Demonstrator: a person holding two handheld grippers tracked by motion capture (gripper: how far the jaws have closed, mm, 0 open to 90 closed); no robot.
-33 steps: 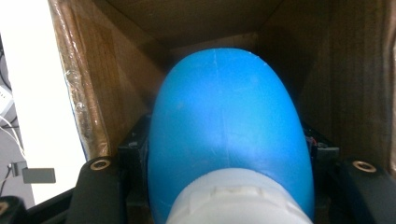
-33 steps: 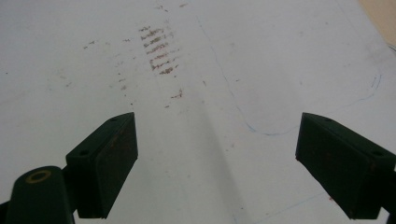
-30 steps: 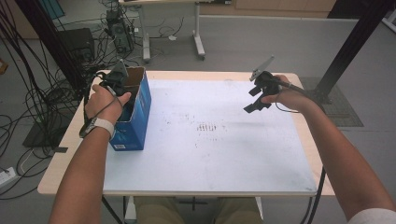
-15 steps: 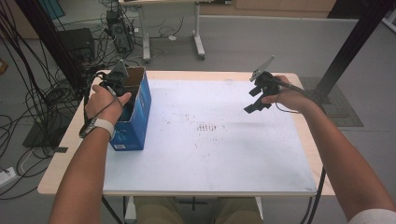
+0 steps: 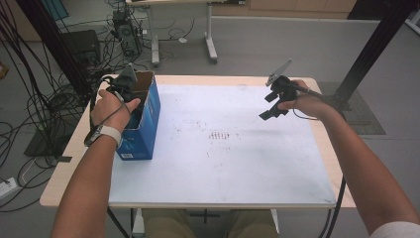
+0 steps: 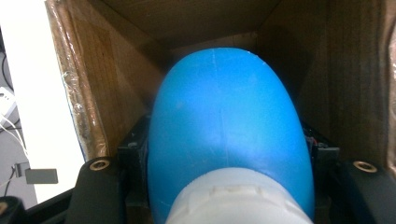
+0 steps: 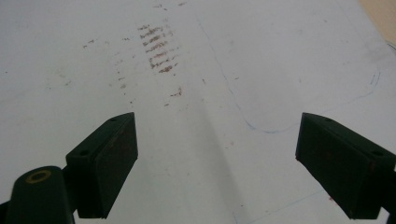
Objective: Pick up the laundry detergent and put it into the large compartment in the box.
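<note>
Nothing moved since earlier frame: both hands hold same spots. My left gripper (image 5: 130, 88) sits down inside open cardboard box (image 5: 143, 119) at tabletop's (image 5: 223, 163) left edge, jaws clamped on blue rounded object (image 6: 226, 135) with white cap nearest camera; brown box walls close round it. My right gripper (image 7: 217, 163) hovers above bare white tabletop, well apart from box, jaws wide, nothing between; brown smudges ahead.
</note>
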